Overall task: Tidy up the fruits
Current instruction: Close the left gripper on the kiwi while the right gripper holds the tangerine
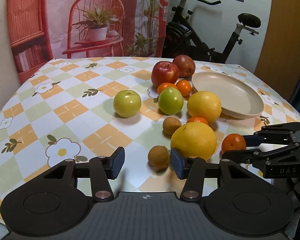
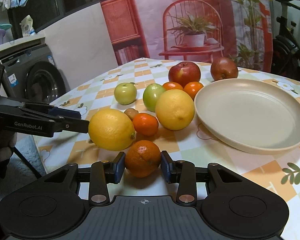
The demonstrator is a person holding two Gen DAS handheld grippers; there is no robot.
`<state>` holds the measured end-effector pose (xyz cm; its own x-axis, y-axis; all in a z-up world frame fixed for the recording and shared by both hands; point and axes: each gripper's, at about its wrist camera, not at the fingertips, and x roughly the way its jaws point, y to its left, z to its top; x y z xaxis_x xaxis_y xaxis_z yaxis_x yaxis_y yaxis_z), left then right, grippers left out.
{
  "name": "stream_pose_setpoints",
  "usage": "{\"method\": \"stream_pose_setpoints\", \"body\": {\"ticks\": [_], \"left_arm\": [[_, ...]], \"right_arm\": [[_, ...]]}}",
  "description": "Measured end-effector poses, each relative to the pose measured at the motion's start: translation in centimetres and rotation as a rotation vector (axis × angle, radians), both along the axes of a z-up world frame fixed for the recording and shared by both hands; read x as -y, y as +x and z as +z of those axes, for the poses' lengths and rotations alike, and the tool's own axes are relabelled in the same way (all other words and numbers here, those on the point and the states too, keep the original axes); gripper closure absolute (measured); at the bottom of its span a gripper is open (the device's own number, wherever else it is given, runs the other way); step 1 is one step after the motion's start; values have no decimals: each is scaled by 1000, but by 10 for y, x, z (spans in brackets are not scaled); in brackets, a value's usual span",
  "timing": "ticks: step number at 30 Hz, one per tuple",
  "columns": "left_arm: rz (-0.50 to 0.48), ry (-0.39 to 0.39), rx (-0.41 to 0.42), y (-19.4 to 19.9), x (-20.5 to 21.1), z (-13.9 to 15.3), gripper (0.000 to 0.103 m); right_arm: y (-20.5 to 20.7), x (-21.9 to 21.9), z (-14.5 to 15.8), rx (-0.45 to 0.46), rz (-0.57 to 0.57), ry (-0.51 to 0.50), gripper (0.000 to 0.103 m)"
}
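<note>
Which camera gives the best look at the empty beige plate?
The right wrist view: the plate is large, near and shown whole. The left wrist view shows the plate farther off, with a yellow citrus fruit overlapping its near rim.

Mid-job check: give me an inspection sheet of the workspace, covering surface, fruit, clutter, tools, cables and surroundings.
Surface: table under a checkered floral cloth.
Job's things: beige plate empty; two yellow citrus, nearer one; two green apples, one apart at left; red apple; dark red fruit; several mandarins; two small brown fruits, nearer one.
Clutter: nothing seen.
Grippers: right tool has its pads against a mandarin, apparently gripping it; left tool open, holding nothing, beside the nearer citrus.
Cables: nothing seen.
Surroundings: printed backdrop, exercise bike, washing machine.
</note>
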<state>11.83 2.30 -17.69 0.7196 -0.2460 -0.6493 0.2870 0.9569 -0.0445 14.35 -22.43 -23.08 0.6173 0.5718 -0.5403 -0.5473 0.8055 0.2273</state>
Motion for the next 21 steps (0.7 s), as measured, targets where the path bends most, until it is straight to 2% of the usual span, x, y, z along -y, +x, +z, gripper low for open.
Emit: {"method": "stream_pose_setpoints", "body": {"ticks": [3, 6, 13, 18, 21], "left_arm": [[-16, 8, 8, 1, 3, -3, 50], [-25, 7, -10, 4, 4, -8, 65], [-33, -19, -6, 8, 2, -9, 65], [-63, 6, -23, 13, 6, -16, 65], [-74, 9, -18, 14, 7, -18, 76]], "right_arm": [[0, 0, 0, -2, -2, 2, 68], [0, 0, 0, -3, -4, 2, 68], [1, 0, -1, -7, -5, 4, 68], [1, 0, -1, -7, -5, 4, 68], [1, 0, -1, -7, -5, 4, 68]]}}
